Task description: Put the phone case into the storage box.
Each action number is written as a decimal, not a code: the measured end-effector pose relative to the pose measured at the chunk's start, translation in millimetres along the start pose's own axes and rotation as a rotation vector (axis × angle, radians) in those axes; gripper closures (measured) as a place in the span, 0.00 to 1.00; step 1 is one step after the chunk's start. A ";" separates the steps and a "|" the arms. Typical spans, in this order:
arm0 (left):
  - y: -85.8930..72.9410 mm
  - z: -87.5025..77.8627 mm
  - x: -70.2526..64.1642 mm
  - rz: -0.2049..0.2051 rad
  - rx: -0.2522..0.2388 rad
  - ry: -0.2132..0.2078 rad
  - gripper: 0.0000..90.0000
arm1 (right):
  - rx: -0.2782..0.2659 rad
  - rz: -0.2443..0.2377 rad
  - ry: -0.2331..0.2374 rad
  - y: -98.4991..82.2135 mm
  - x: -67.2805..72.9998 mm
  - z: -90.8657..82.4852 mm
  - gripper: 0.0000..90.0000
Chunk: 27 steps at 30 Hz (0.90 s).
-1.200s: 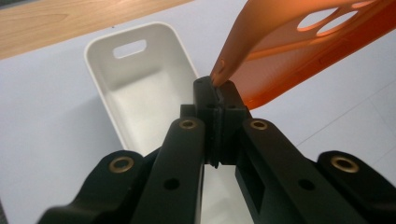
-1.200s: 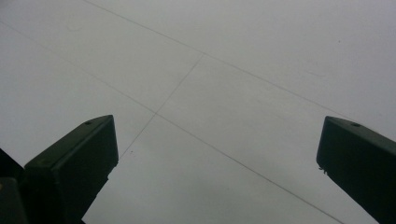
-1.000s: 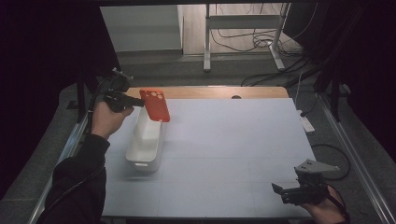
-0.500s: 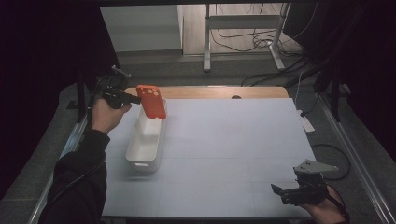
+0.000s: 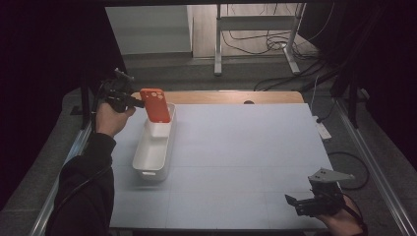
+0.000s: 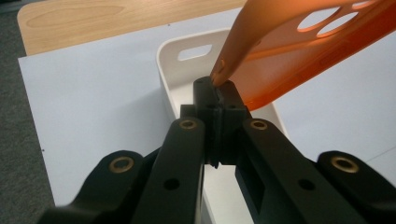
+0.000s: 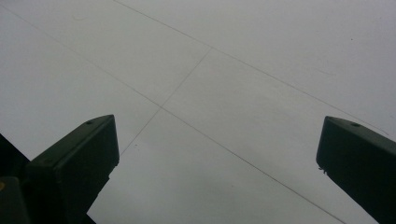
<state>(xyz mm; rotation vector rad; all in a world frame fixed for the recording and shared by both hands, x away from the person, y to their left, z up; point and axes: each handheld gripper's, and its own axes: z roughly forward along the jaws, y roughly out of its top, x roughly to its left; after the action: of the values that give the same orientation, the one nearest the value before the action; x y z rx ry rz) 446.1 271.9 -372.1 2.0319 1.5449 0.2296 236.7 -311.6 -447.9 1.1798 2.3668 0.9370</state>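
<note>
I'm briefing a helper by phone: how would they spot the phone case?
Find the white table, then the long white tray at its left. Above the tray's far end, the left gripper pinches the case by one edge: the sole orange thing, with camera holes.

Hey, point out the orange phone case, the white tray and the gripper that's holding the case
orange phone case [image 5: 156, 106], high view, middle of its back.
white tray [image 5: 149, 167], high view, near end wall.
left gripper [image 6: 217, 99], left gripper view, tips of the shut jaws pinching the case's edge.
</note>
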 end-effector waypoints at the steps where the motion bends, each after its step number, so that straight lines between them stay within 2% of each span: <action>1: 0.3 1.7 0.6 -0.005 -0.001 0.000 0.99 | 0.001 -0.001 0.001 0.1 0.0 0.1 0.00; 27: -0.5 55.3 8.6 -0.055 0.076 0.014 0.99 | 0.015 -0.011 0.008 0.5 1.0 1.5 0.00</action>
<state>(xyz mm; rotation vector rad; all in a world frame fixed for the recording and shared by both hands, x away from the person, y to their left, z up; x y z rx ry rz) 473.9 261.5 -419.5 2.0466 1.6383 0.1671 237.2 -310.0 -448.7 1.1695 2.3884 0.9233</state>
